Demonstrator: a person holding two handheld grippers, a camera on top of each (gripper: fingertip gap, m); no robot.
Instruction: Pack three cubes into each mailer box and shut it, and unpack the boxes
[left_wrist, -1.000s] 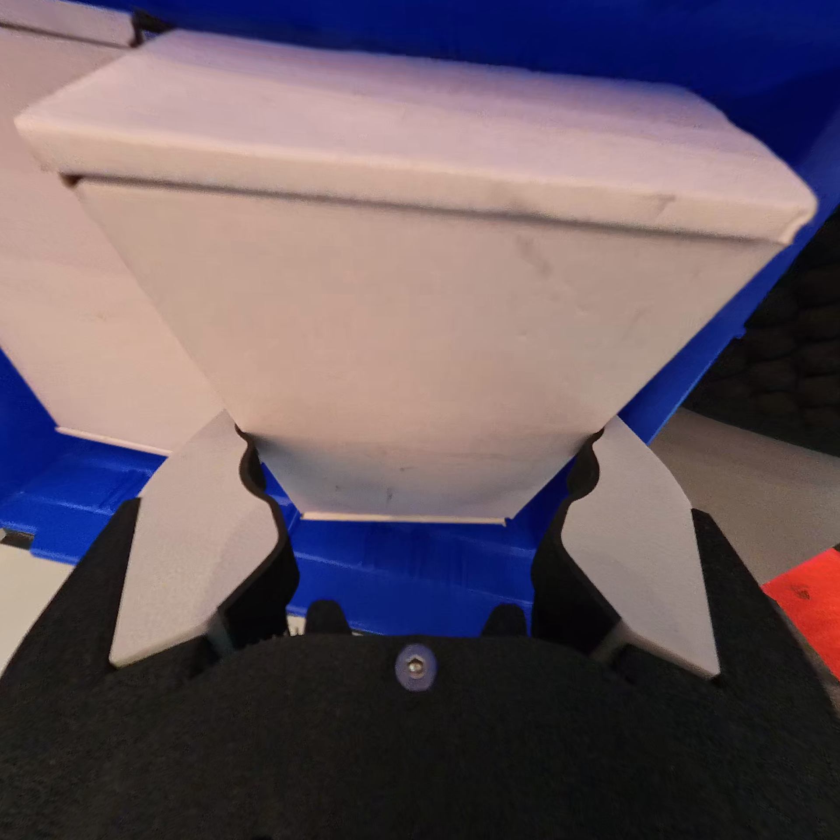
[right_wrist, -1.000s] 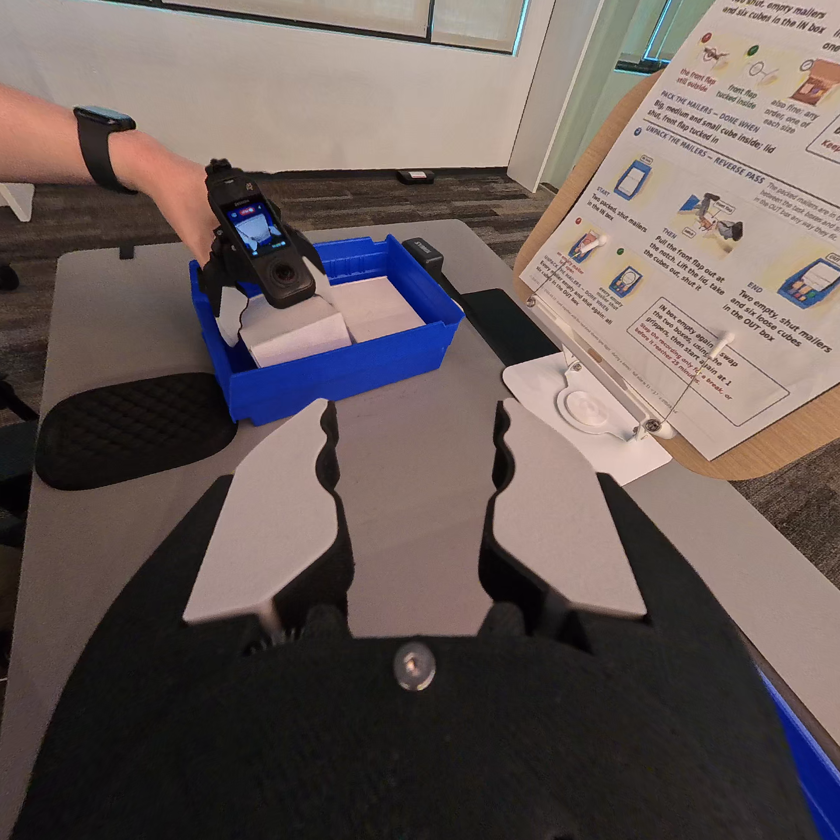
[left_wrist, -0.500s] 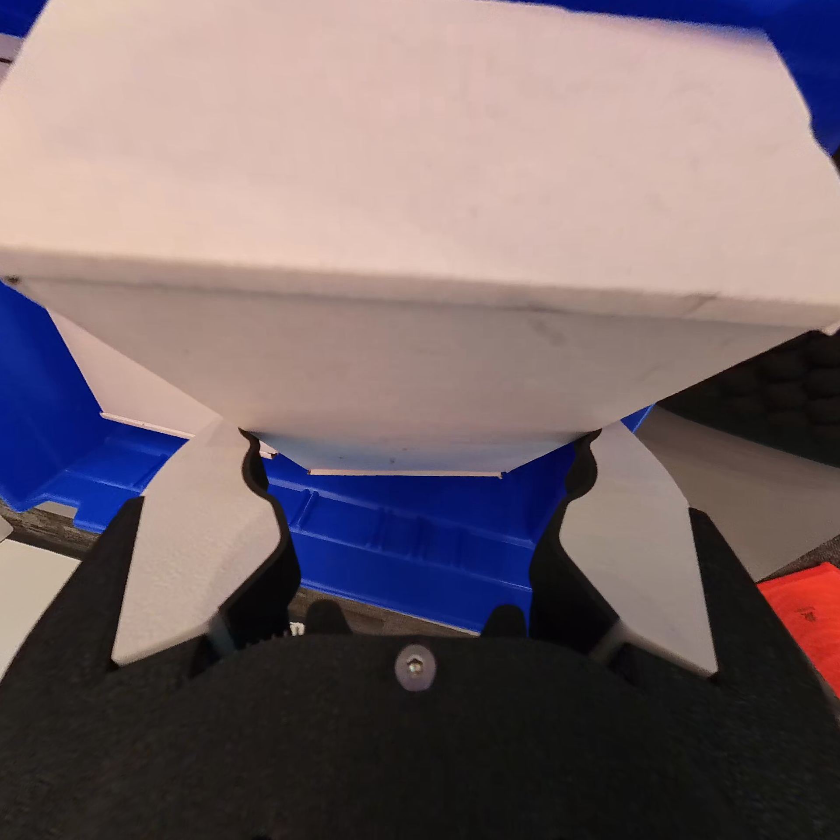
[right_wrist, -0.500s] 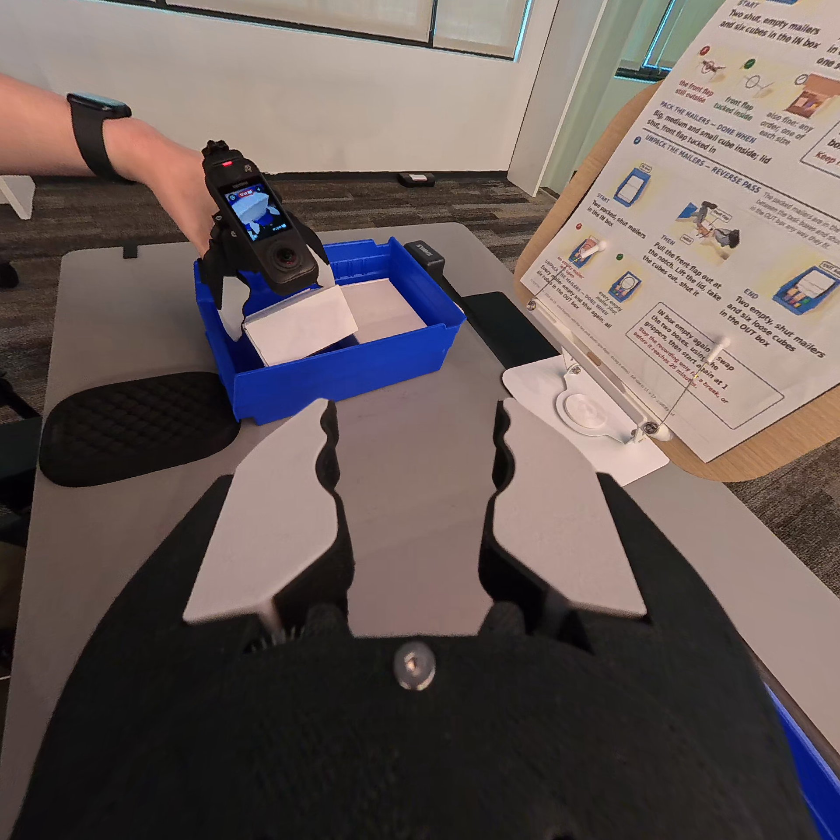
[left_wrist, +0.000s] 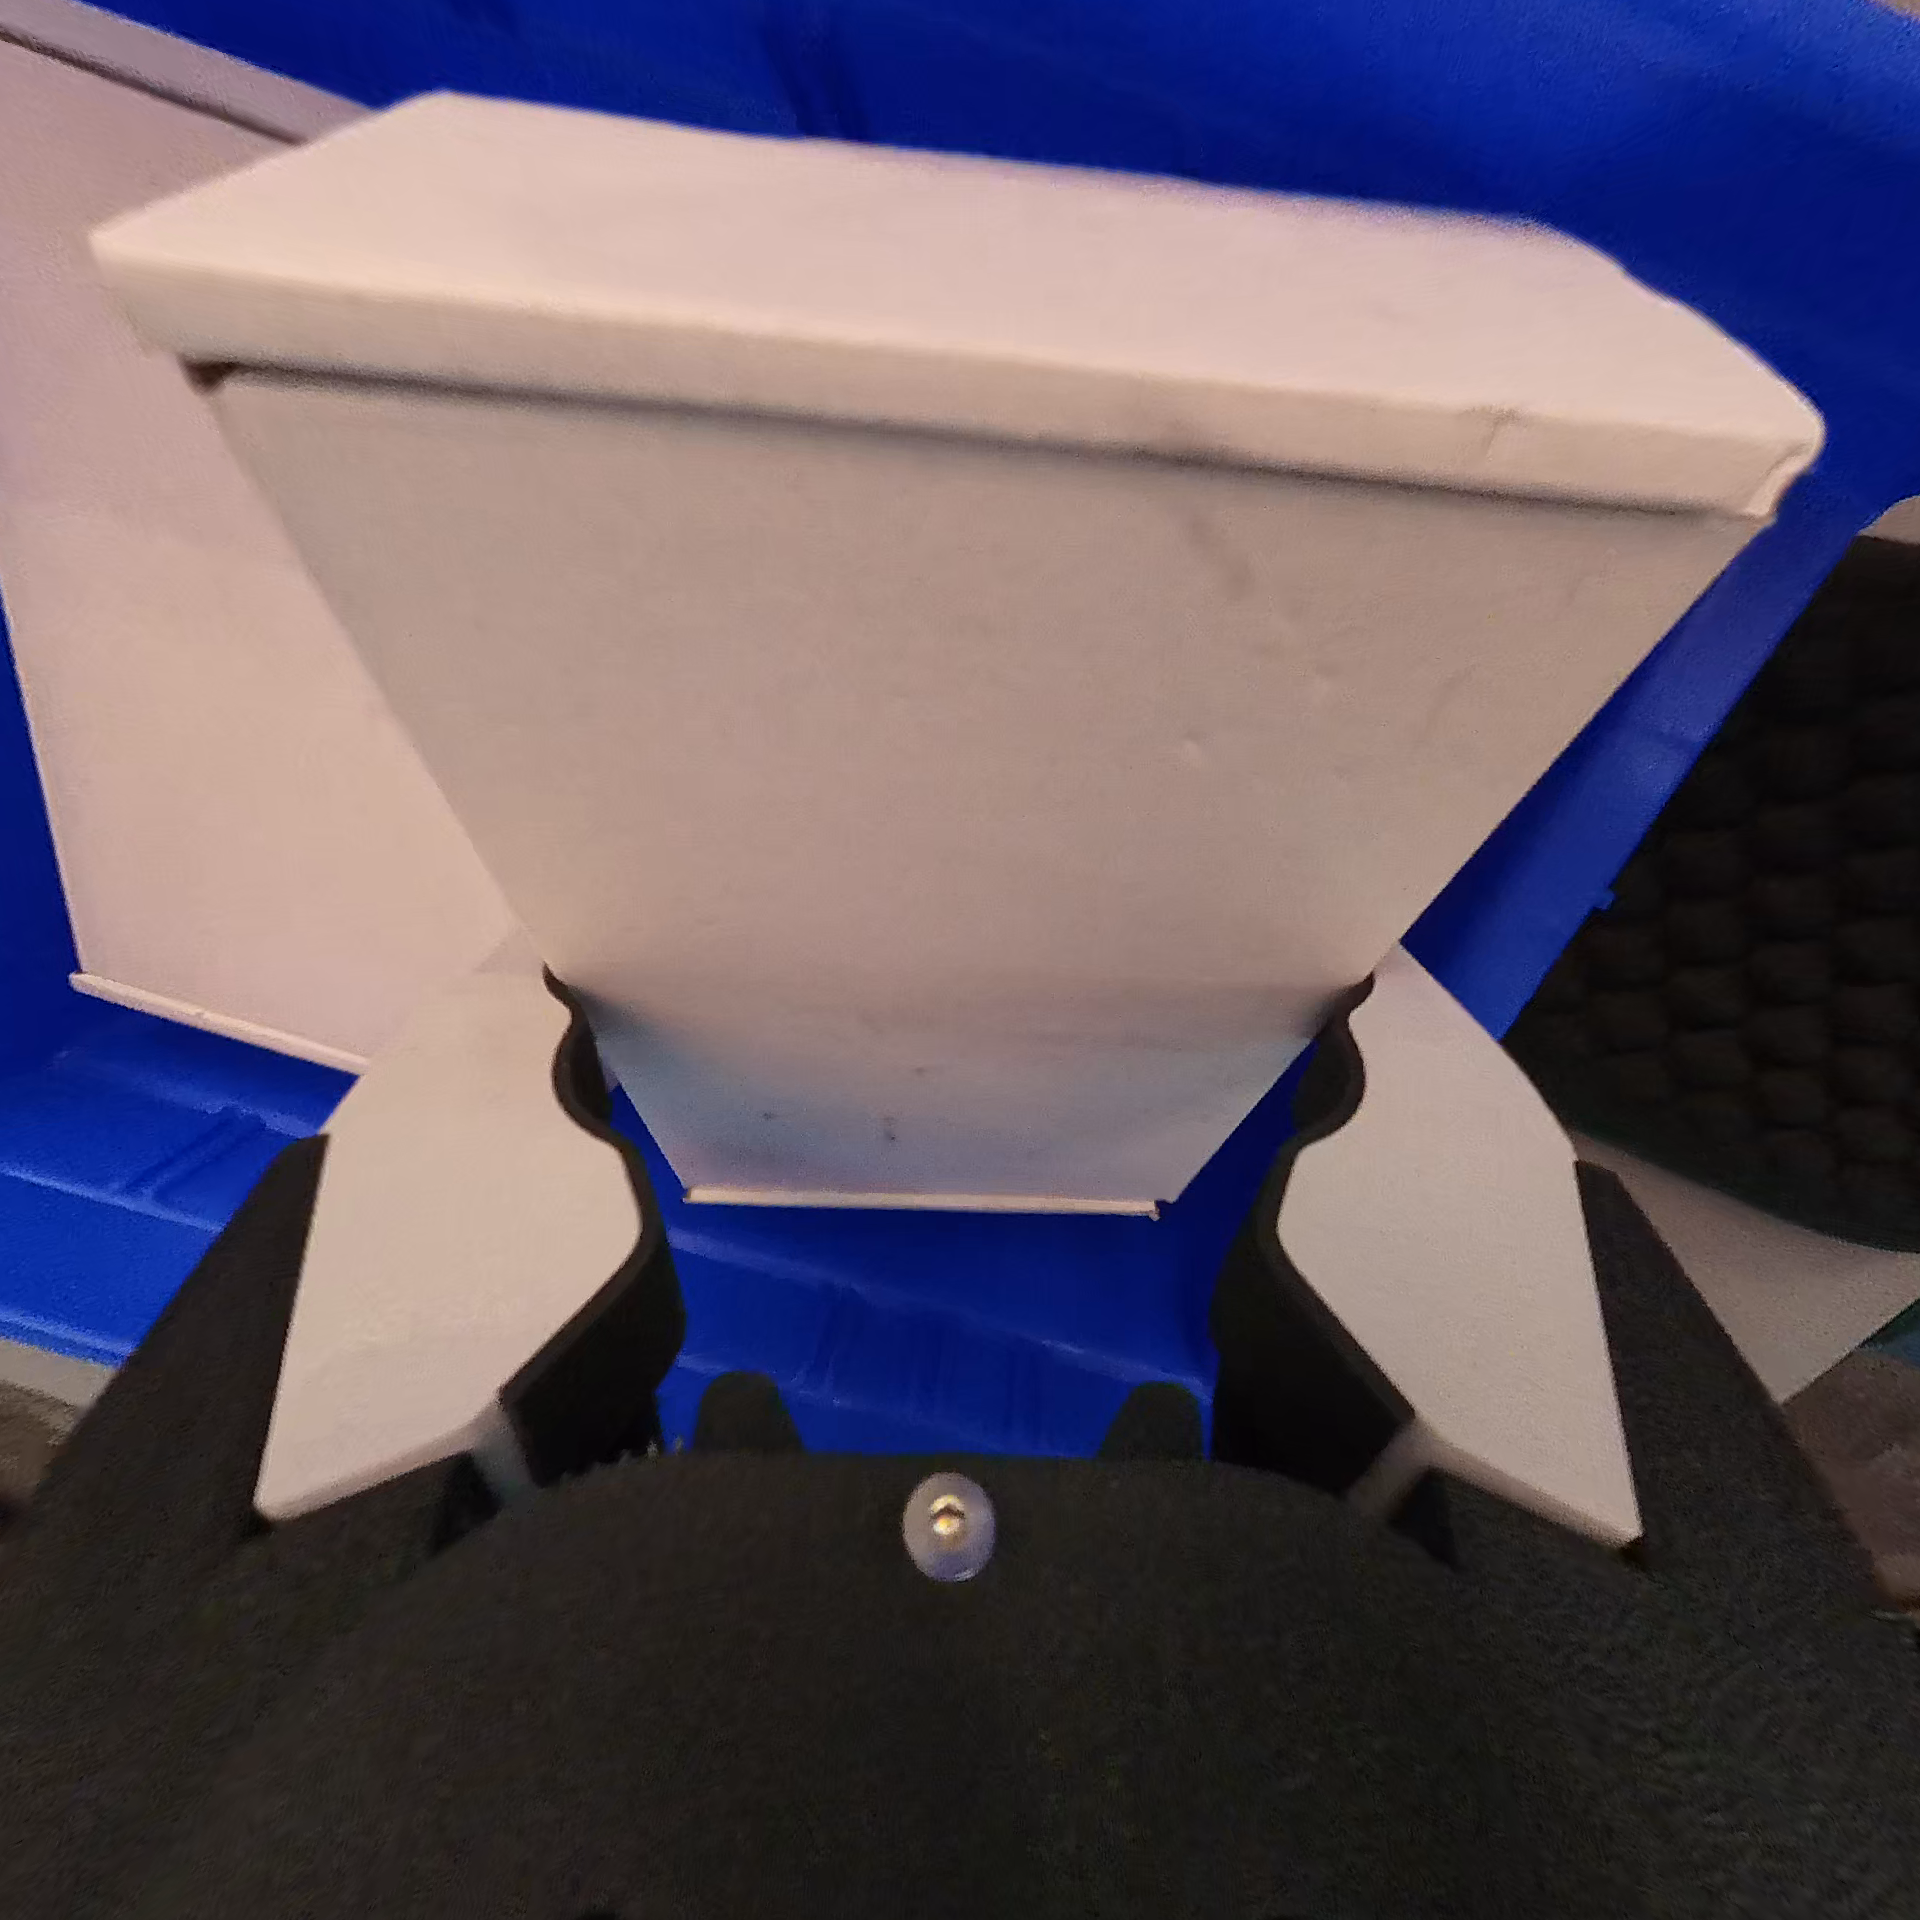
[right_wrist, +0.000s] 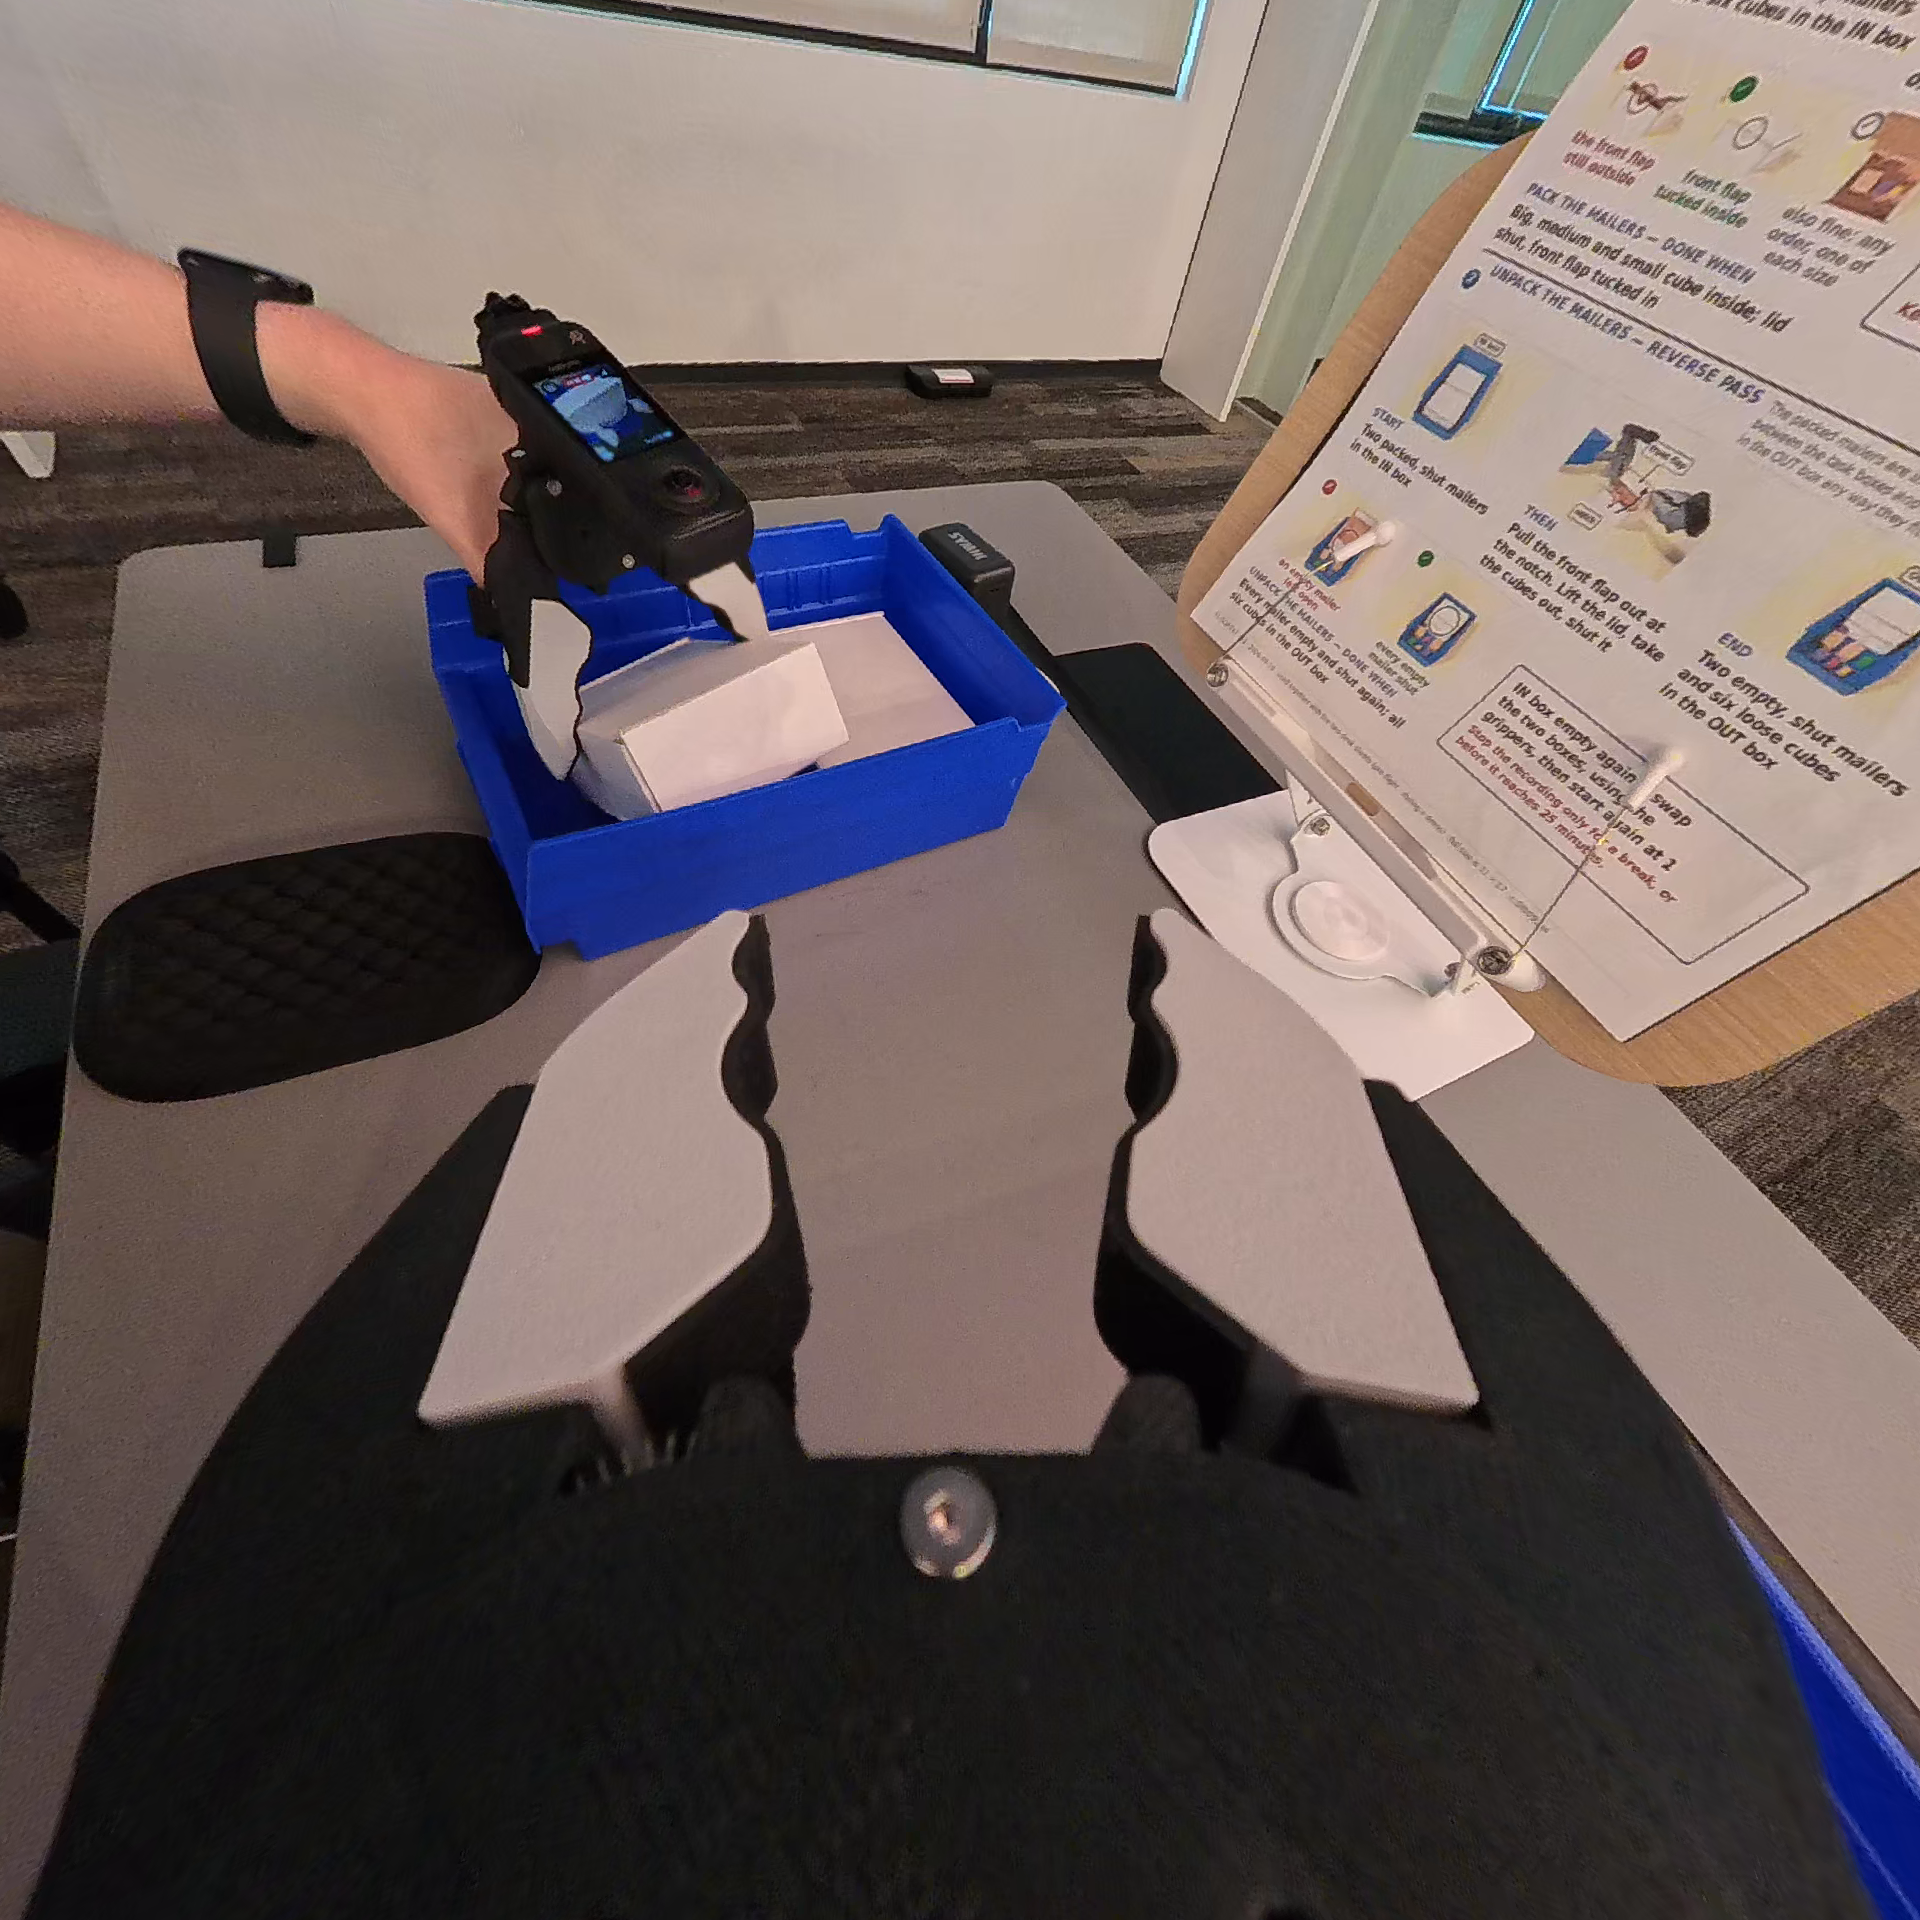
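Observation:
My left gripper (left_wrist: 956, 987) is shut on a closed white mailer box (left_wrist: 935, 675), gripping its two sides and holding it tilted inside the blue bin (left_wrist: 935, 1330). The right wrist view shows the same left gripper (right_wrist: 644, 670), held by a hand, with the mailer box (right_wrist: 727, 727) tipped up in the blue bin (right_wrist: 790, 852). A second white mailer (right_wrist: 894, 686) lies flat in the bin beside it and also shows in the left wrist view (left_wrist: 208, 727). My right gripper (right_wrist: 951, 935) is open and empty above the grey table. No cubes are in view.
A black textured mat (right_wrist: 291, 956) lies left of the bin. An instruction board (right_wrist: 1662, 520) on a white stand base (right_wrist: 1340, 935) leans at the right. A small black device (right_wrist: 966, 561) sits behind the bin. Another blue bin's edge (right_wrist: 1849, 1745) shows at the bottom right. My hands' fingertips stand some 35 centimeters from each other.
My left gripper raised and tipped the mailer half a second ago, then brought it back down into the bin, still tilted. The right gripper has stayed still and open.

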